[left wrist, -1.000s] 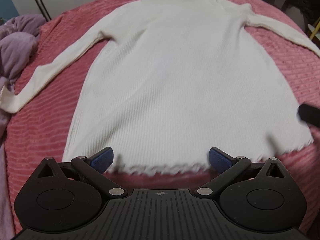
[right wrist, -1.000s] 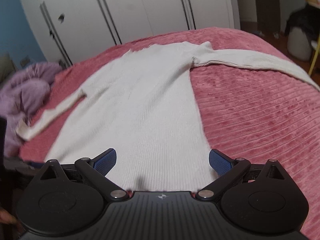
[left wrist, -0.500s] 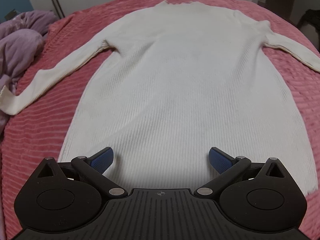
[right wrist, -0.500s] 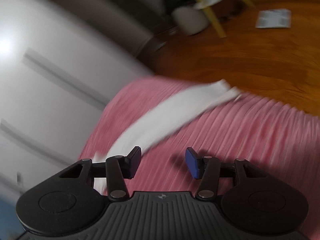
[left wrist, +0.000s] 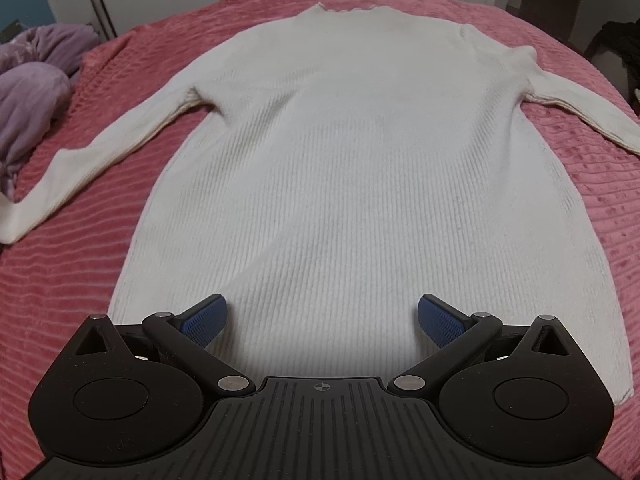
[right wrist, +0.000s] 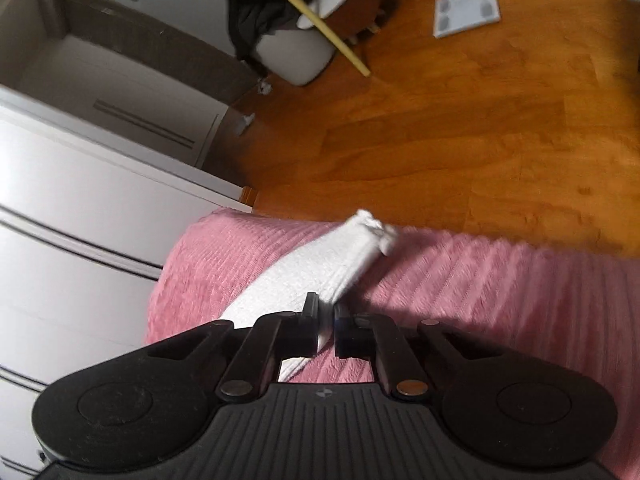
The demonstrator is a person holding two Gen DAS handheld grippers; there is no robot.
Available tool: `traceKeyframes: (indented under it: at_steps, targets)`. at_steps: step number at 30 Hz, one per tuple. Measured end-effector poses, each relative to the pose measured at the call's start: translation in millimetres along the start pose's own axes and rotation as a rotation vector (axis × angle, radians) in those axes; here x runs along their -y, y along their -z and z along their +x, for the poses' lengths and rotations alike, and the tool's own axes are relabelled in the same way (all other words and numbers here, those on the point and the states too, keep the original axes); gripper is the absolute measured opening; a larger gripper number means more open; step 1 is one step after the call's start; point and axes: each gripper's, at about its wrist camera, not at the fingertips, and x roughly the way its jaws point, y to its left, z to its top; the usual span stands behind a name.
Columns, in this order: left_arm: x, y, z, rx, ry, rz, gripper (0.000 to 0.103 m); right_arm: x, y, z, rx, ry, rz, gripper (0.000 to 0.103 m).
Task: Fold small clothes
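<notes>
While the sweater [left wrist: 352,168] is lying flat on the pink bed [left wrist: 60,272], the left gripper [left wrist: 322,320] is hovering spread wide; only the right gripper [right wrist: 326,322] view is showing it pinching a sleeve [right wrist: 320,268].

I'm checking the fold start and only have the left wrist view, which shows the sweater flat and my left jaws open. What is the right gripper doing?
Observer: The right gripper is shut on the sweater's right sleeve, a little way back from the cuff.
Operator: Where is that sleeve lying?
Observer: On the pink bedspread, with the cuff near the bed edge by the wooden floor.
Operator: Anything on the floor there?
Observer: A bathroom scale lies further out, well apart from the bed.
</notes>
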Motion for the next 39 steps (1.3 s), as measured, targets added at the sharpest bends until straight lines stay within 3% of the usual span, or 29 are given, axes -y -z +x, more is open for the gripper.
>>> traceKeyframes:
  at_steps: [4,8,12,15,16,17,20,24,27,29,34,36,38,39]
  targets:
    - [-12,0,-6,0.021,0.004,-0.008,0.103,-62,9,-24,0.111,-0.024,-0.265,0.006]
    - [-26,-3,-12,0.048,0.015,-0.046,0.103,-166,62,-48,0.144,-0.193,-0.633,0.006]
    - [-43,-7,-18,0.064,0.016,-0.078,0.103,-253,157,-60,0.060,-0.415,-0.916,0.006]
    - [-60,-12,-24,0.096,0.022,-0.106,0.103,-291,238,-54,-0.023,-0.514,-1.085,0.007]
    - [-66,-13,-25,0.103,0.028,-0.118,0.103,-297,259,-48,-0.076,-0.531,-1.120,0.016]
    - [-72,-16,-26,0.110,0.039,-0.132,0.103,-299,280,-40,-0.153,-0.525,-1.147,0.035]
    - [-90,-27,-21,0.135,0.078,-0.175,0.103,-277,303,-32,-0.225,-0.500,-1.115,0.041]
    - [-95,-61,1,0.146,0.191,-0.245,0.103,-207,286,-35,-0.278,-0.384,-0.911,0.041]
    - [-81,-100,24,0.134,0.280,-0.255,0.103,-162,276,-47,-0.262,-0.295,-0.871,0.042]
    - [-67,-124,43,0.118,0.365,-0.241,0.103,-140,271,-53,-0.266,-0.275,-0.851,0.044]
    - [-49,-162,87,0.072,0.431,-0.296,0.103,-130,267,-51,-0.277,-0.293,-0.807,0.050]
    - [-48,-167,102,0.049,0.419,-0.310,0.094,-126,264,-48,-0.279,-0.307,-0.794,0.053]
    - [-51,-169,116,0.016,0.419,-0.324,0.076,-123,265,-44,-0.301,-0.317,-0.782,0.054]
    - [-51,-169,123,-0.007,0.422,-0.333,0.075,-125,266,-41,-0.315,-0.317,-0.775,0.054]
